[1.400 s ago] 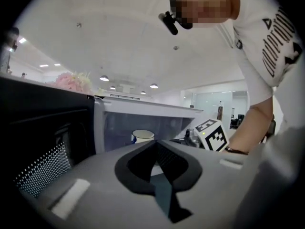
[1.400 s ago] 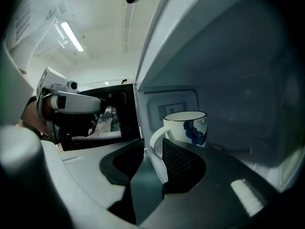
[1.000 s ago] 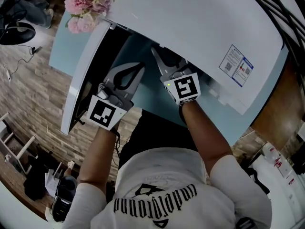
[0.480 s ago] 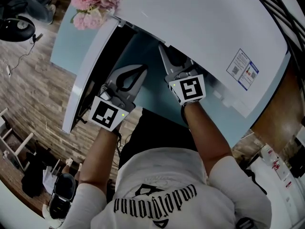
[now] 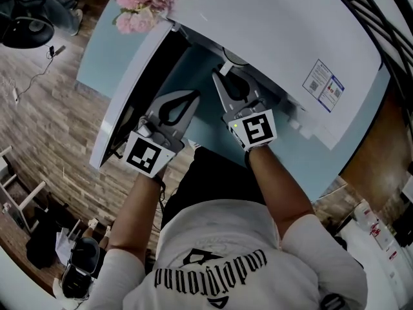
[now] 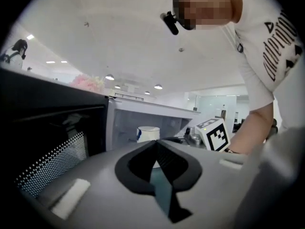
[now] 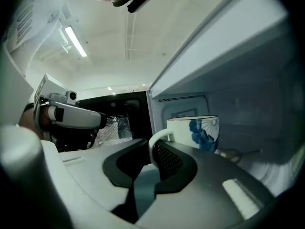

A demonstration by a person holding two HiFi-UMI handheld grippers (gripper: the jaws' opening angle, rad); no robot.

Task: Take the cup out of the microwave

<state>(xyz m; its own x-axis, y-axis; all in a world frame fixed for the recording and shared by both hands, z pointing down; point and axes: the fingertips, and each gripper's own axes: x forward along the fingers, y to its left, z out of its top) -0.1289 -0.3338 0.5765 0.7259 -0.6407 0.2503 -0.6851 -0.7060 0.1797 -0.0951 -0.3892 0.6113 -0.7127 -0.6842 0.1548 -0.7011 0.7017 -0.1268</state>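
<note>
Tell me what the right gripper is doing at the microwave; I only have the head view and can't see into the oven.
Observer: In the right gripper view, the right gripper has its jaws closed on the handle of the cup, which is white with a blue flower print.
Operator: Is the cup out yet?
Observer: No. That view shows it upright inside the microwave cavity, under its ceiling.
Operator: And the left gripper?
Observer: In its own view, the left gripper has its jaws together on nothing. It is outside the oven, beside the open door, and points toward the cup.
</note>
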